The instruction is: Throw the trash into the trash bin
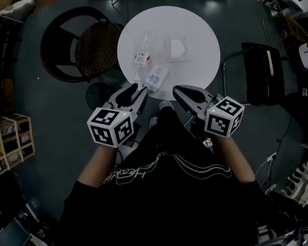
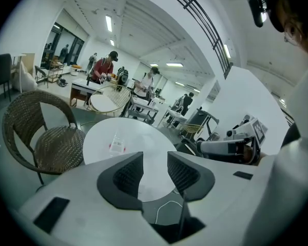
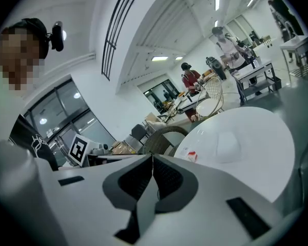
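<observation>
Clear bottle (image 1: 142, 54) lies on table (image 1: 195, 29) beyond left gripper's (image 1: 138, 91) parted jaws.

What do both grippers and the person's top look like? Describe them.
The left gripper and right gripper have white bodies, dark grey ribbed pads and a white cube with black square markers. The person wears a black top with white print.

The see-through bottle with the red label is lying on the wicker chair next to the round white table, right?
Not quite. The bottle is lying on the round white table itself, not on the wicker chair. The chair does stand next to the table, but the bottle is not on its seat. The head view shows this.
</observation>
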A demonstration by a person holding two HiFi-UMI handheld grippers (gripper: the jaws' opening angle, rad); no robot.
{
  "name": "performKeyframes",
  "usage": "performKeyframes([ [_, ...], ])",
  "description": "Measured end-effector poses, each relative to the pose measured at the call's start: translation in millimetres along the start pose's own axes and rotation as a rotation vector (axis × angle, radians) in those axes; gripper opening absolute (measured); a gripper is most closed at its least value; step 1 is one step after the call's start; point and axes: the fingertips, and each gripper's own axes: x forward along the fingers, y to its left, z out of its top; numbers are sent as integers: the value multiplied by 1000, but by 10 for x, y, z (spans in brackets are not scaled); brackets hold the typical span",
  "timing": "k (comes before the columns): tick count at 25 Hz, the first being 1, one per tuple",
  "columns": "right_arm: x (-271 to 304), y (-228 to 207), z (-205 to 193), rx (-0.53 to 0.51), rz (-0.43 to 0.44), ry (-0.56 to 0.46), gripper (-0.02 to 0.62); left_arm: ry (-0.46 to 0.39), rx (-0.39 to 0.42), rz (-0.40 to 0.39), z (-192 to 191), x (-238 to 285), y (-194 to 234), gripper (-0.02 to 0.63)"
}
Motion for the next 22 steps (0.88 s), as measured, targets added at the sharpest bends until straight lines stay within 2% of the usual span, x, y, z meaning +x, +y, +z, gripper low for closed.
performKeyframes([
  [3, 34, -203, 148, 29, -5, -9, 34, 39, -5, 23, -48, 179, 165, 157],
  [6, 95, -409, 292, 45, 1, -11, 34, 73, -15, 89, -114, 374, 422, 187],
  [14, 332, -904, 388, 100, -13, 45, 34, 209, -16, 205, -459, 793, 1009, 193],
  [22, 485, -1038, 403, 118, 14, 84, 34, 297, -3, 242, -693, 983, 1238, 193],
])
